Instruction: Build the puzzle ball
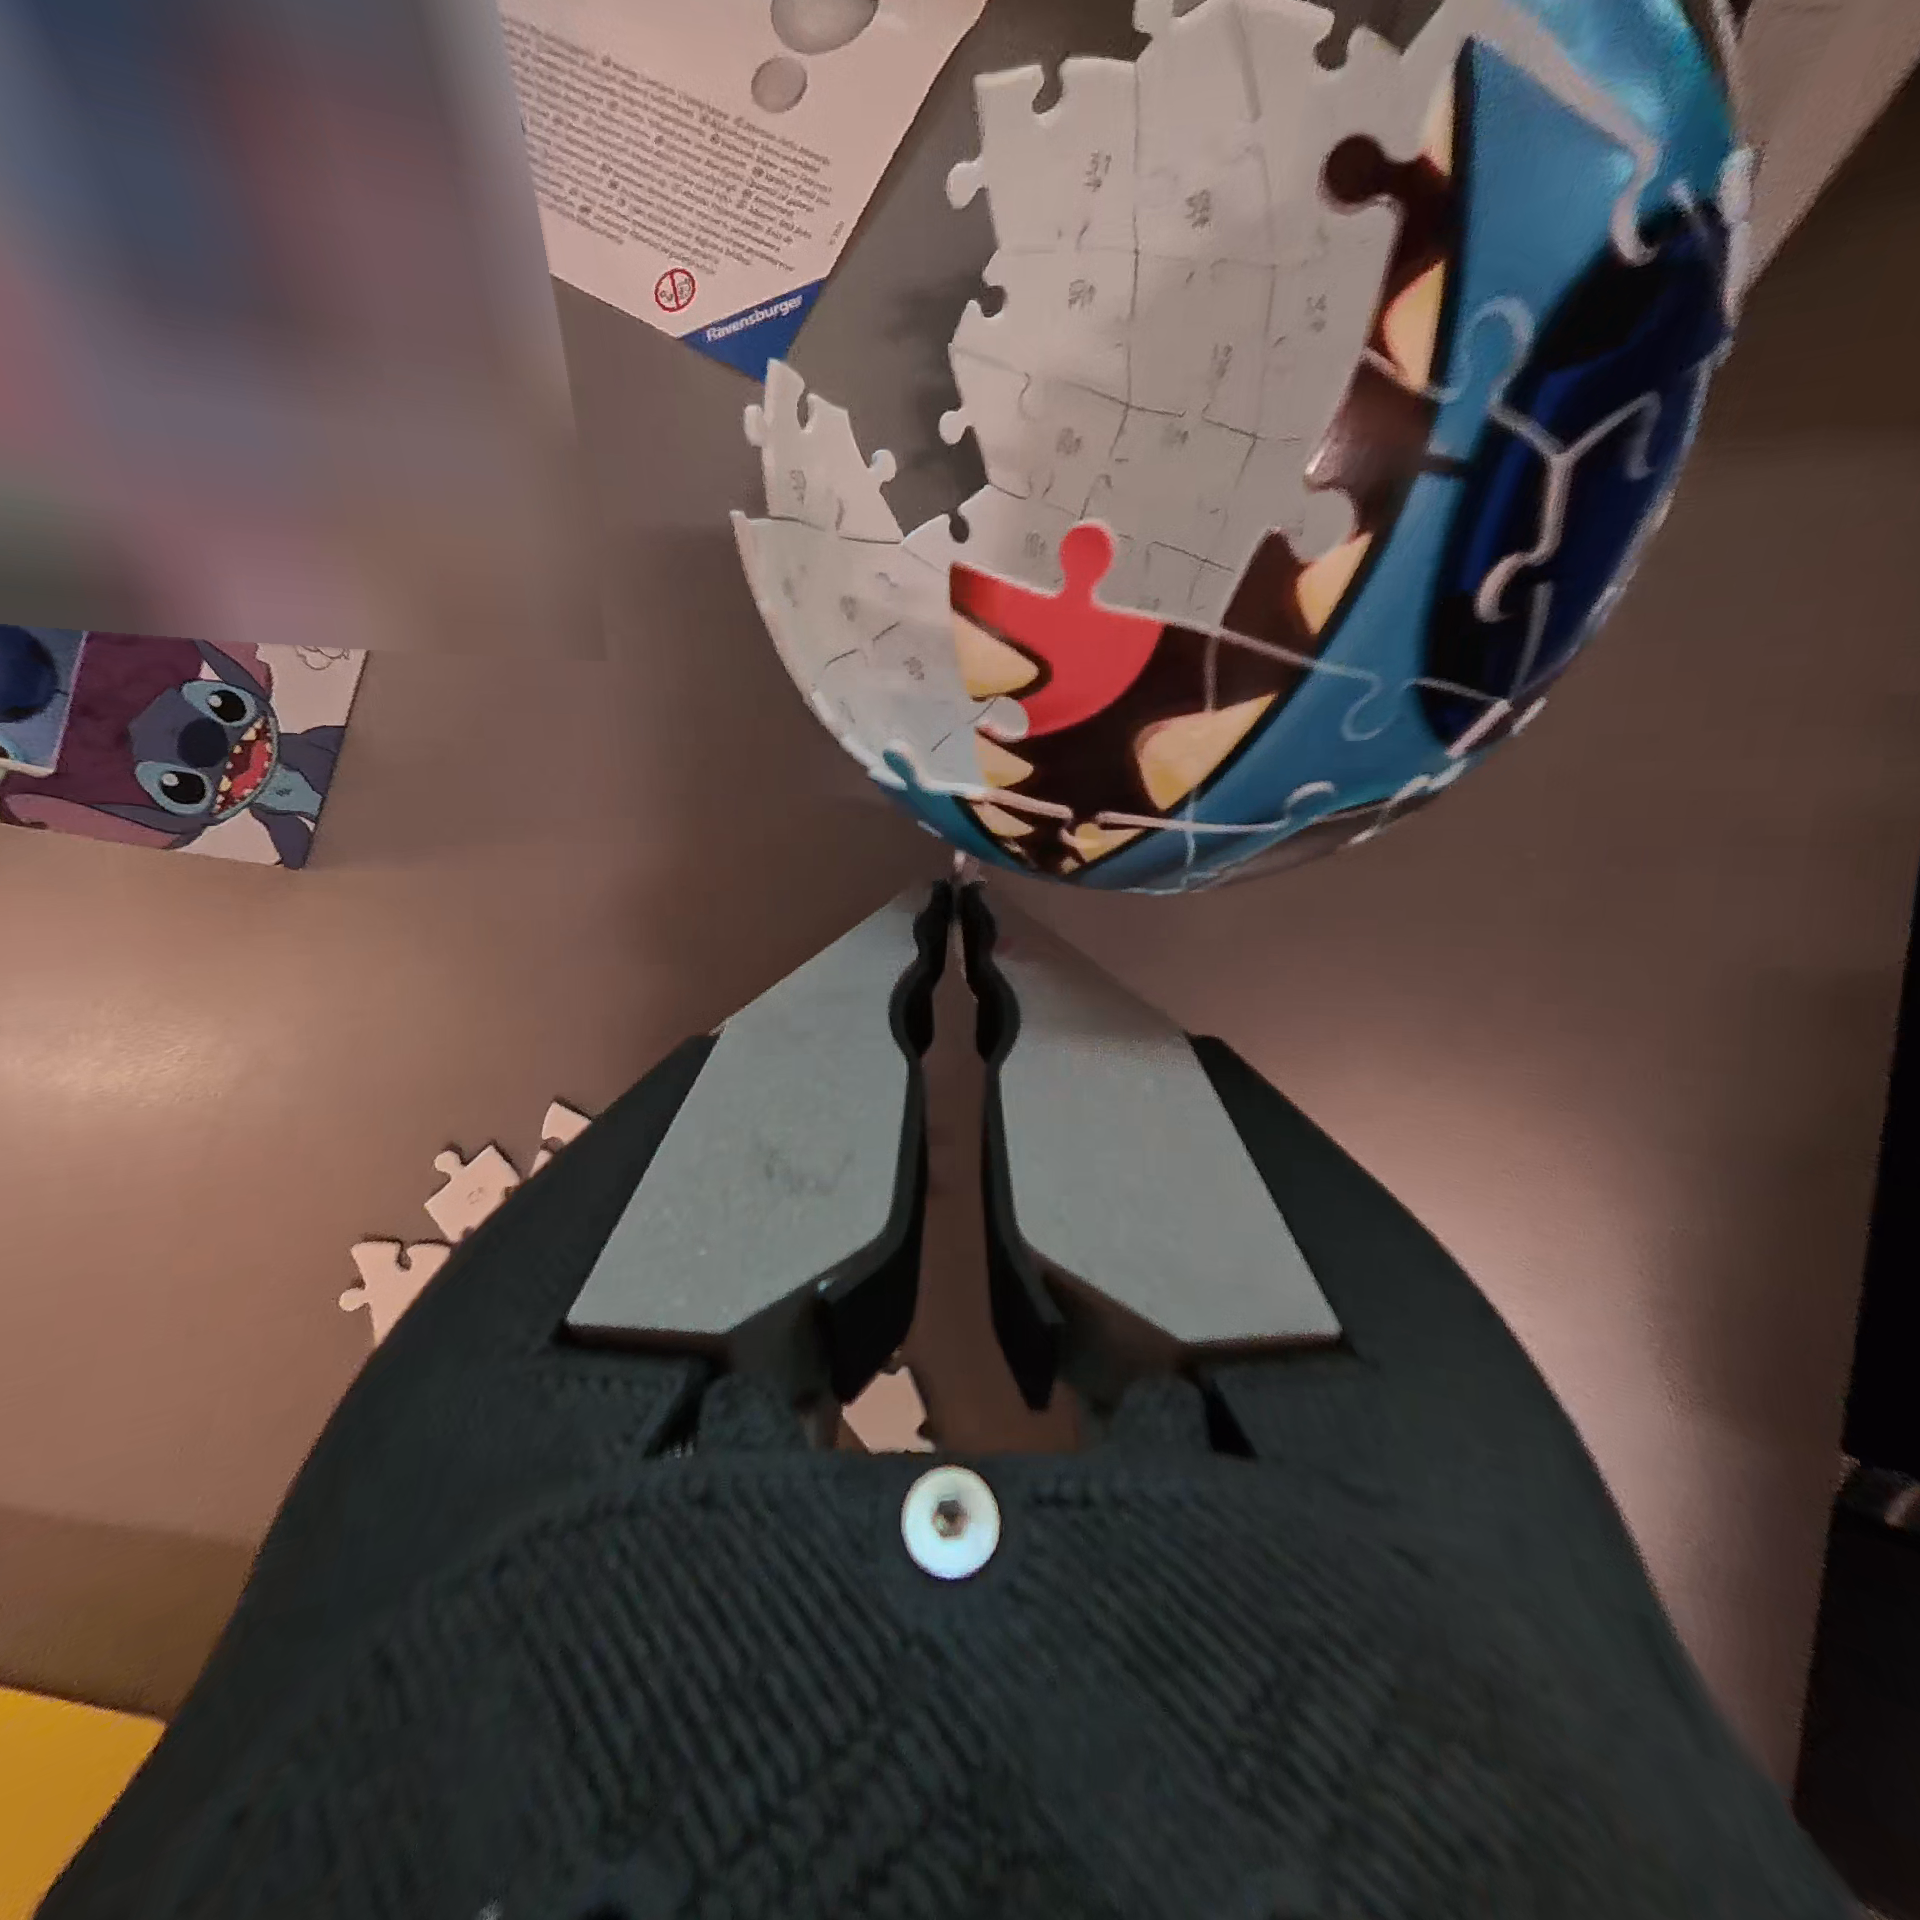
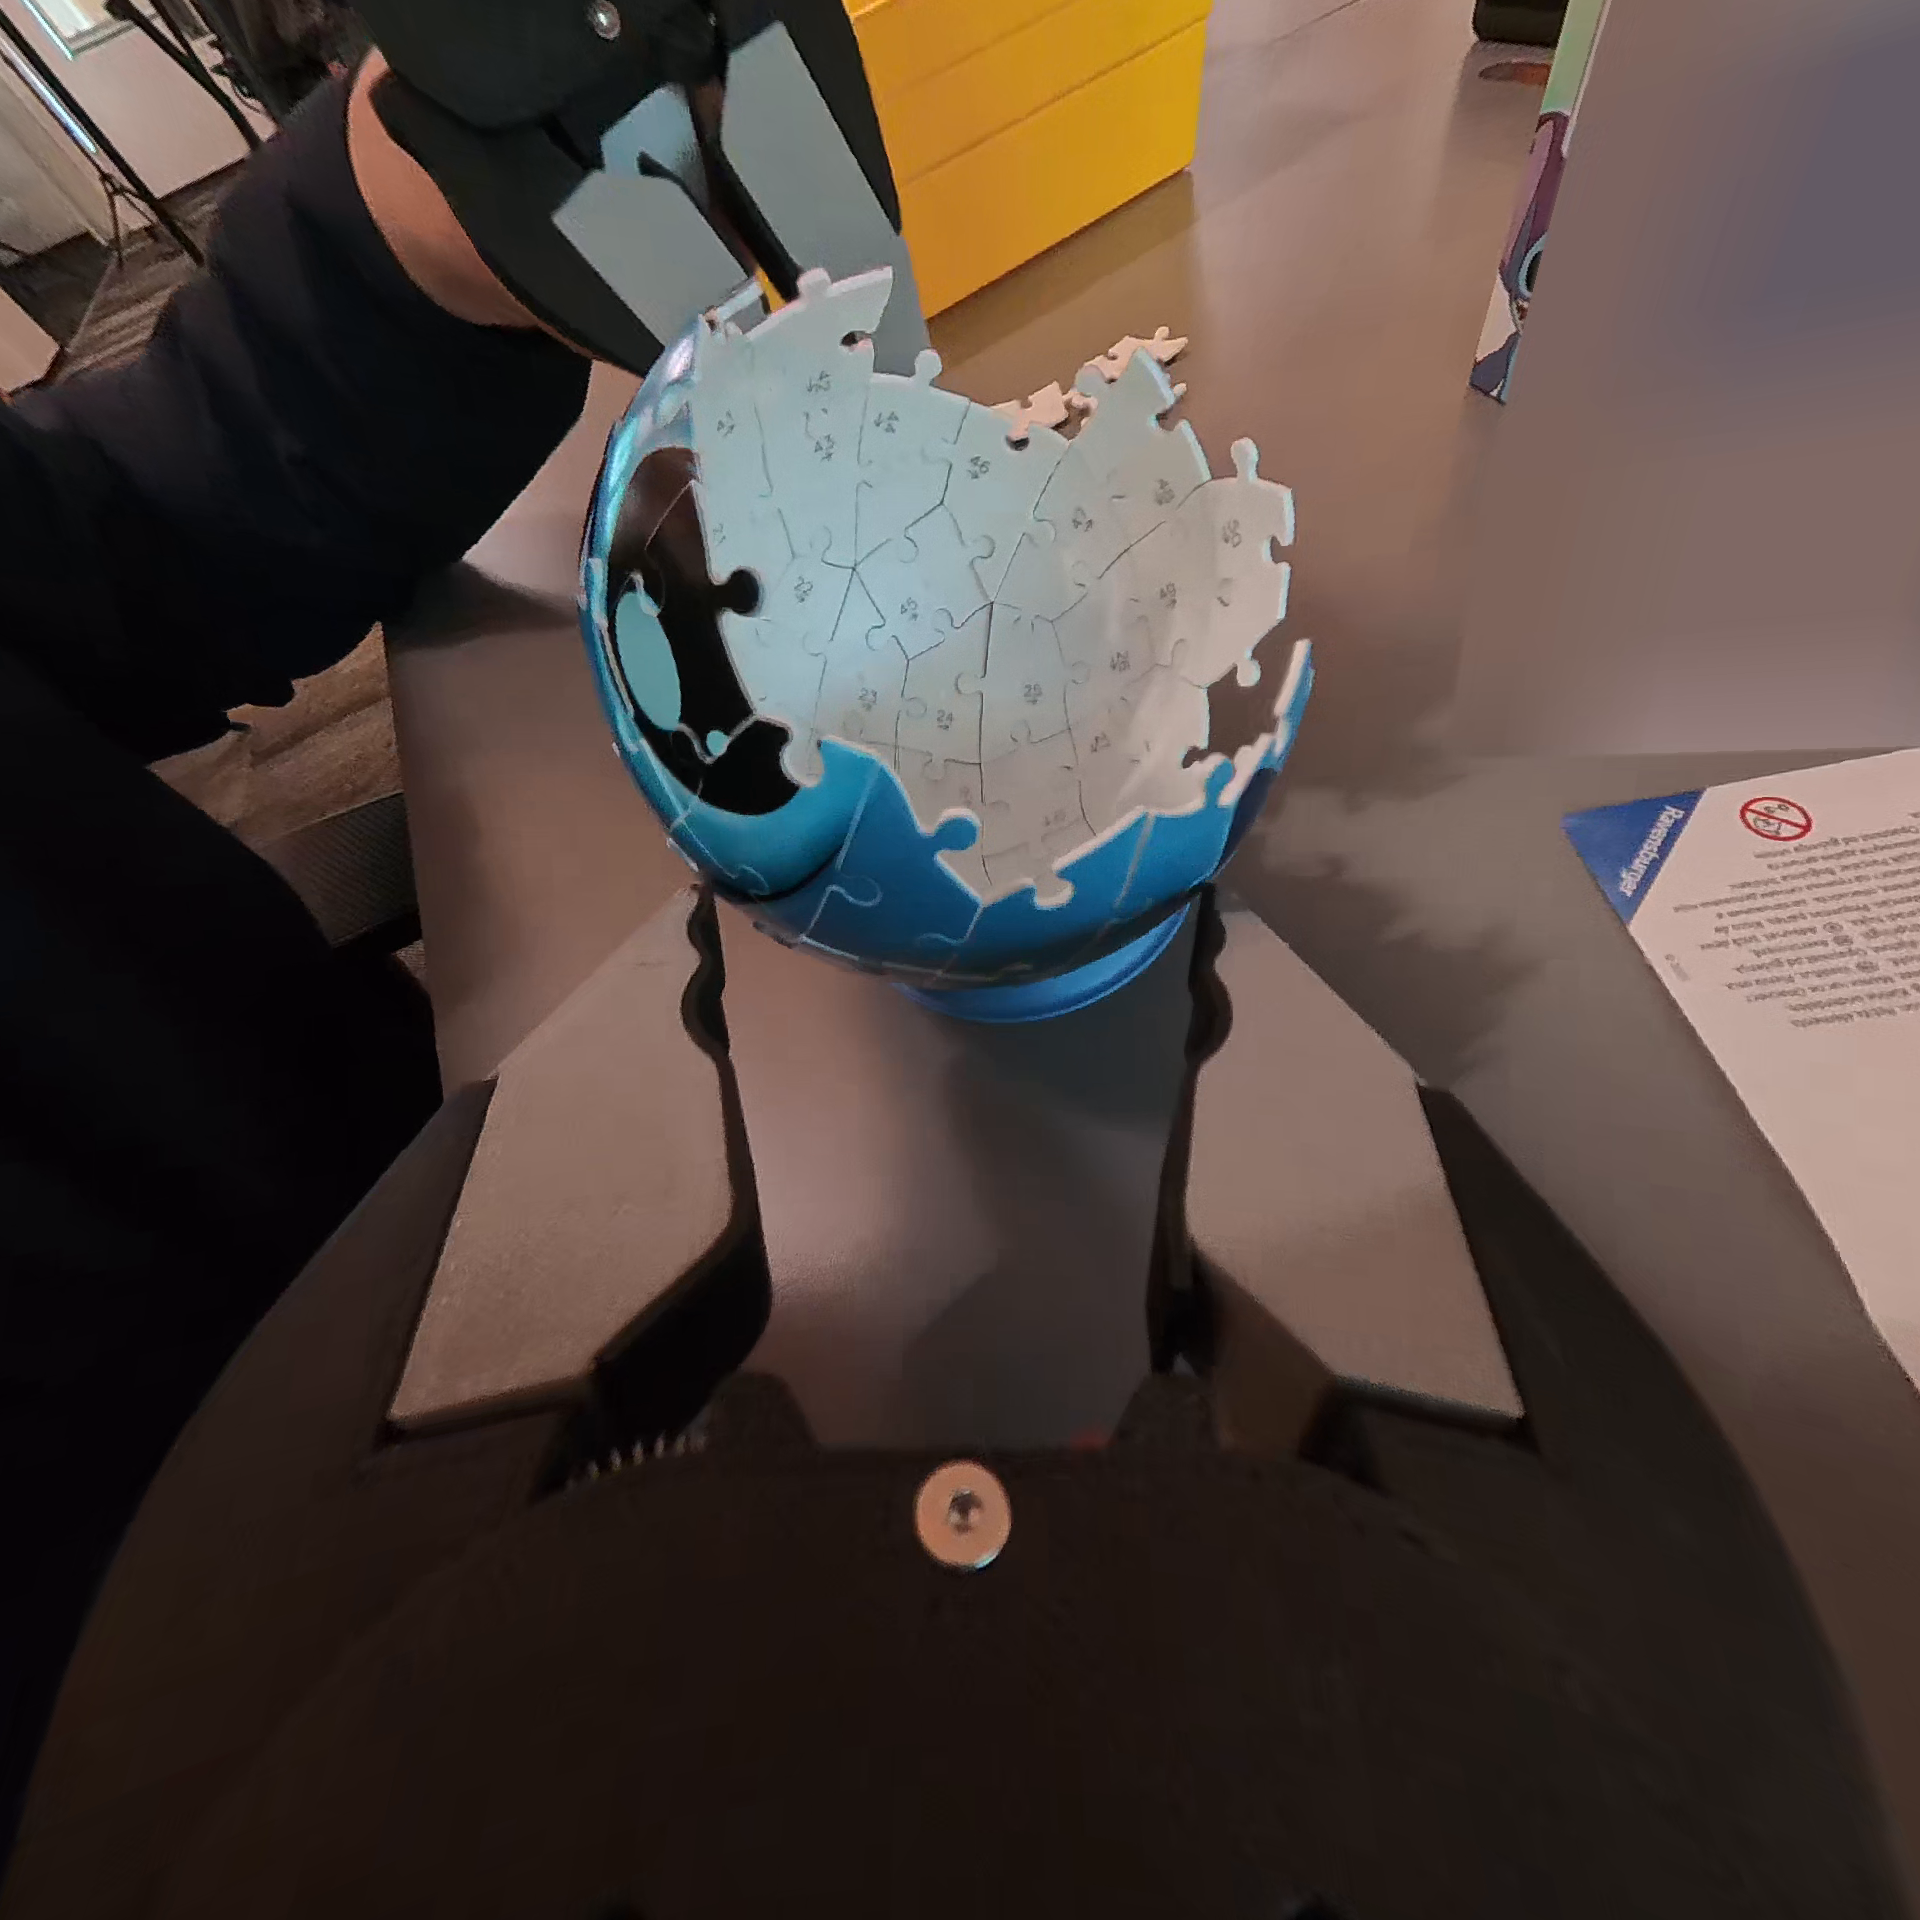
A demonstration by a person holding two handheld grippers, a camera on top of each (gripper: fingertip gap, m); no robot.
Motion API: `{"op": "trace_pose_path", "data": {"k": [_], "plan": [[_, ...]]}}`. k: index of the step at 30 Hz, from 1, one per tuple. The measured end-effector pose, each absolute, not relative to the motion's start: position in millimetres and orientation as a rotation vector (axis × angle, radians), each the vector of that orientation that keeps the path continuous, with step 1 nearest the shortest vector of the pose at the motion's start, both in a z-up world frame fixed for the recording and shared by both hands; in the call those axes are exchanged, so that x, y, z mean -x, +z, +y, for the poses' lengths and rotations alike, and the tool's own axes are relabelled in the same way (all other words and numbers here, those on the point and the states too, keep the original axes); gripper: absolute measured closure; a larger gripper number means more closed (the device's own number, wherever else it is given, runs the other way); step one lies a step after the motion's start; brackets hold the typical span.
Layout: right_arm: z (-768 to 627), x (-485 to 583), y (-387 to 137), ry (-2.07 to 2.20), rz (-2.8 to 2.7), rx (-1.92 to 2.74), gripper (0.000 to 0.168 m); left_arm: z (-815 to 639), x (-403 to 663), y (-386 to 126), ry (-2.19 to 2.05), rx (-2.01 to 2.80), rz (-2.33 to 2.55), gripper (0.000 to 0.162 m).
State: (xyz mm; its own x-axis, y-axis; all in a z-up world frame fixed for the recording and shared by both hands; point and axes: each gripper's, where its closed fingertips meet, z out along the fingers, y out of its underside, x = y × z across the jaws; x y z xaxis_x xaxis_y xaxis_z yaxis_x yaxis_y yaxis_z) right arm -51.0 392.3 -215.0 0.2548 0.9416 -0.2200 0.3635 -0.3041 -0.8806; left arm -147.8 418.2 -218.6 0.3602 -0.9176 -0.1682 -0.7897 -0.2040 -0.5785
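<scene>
The partly built puzzle ball [image 2: 987, 623] is an open shell, blue outside and white inside, standing tilted on a blue ring stand [image 2: 1049, 992] on the grey table. In the left wrist view the ball [image 1: 1195, 364] shows a mouth with teeth and a red tongue. My left gripper [image 1: 954, 896] is shut, pinching the ball's jagged rim; it also shows in the right wrist view [image 2: 774, 275] at the ball's upper left edge. My right gripper [image 2: 956, 920] is open, its fingers on either side of the ball's base without closing on it.
An instruction sheet [image 2: 1818, 935] lies right of the ball and also shows in the left wrist view [image 1: 707, 156]. Loose white pieces [image 1: 457, 1216] lie on the table, some behind the ball [image 2: 1101, 384]. A yellow box [image 2: 1039, 135], the puzzle's carton [image 1: 187, 738] and a person's dark sleeve [image 2: 156, 623] are near. My hands' fingertips stand some 11 cm from each other. Between my left fingertips and the puzzle's carton [image 1: 187, 738] there is roughly 20 cm.
</scene>
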Motion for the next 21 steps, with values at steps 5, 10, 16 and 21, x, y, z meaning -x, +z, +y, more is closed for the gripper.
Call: {"op": "trace_pose_path", "data": {"k": [5,10,16,21], "plan": [[390.6,46.9,-213.9,1.05,-1.195,1.808,0.08,408.1,143.7,-219.3,-0.299,2.038,1.517,0.162],[387.1,34.5,-207.9,1.066,-1.163,1.809,0.08,401.7,130.6,-216.8,-0.322,2.016,1.536,0.162],[382.8,20.9,-204.8,1.065,-1.11,1.821,0.08,400.7,115.6,-215.1,-0.296,1.996,1.575,0.162],[378.2,11.9,-203.4,1.051,-1.089,1.82,0.08,398.2,106.2,-210.1,-0.294,1.98,1.6,0.162]]}}
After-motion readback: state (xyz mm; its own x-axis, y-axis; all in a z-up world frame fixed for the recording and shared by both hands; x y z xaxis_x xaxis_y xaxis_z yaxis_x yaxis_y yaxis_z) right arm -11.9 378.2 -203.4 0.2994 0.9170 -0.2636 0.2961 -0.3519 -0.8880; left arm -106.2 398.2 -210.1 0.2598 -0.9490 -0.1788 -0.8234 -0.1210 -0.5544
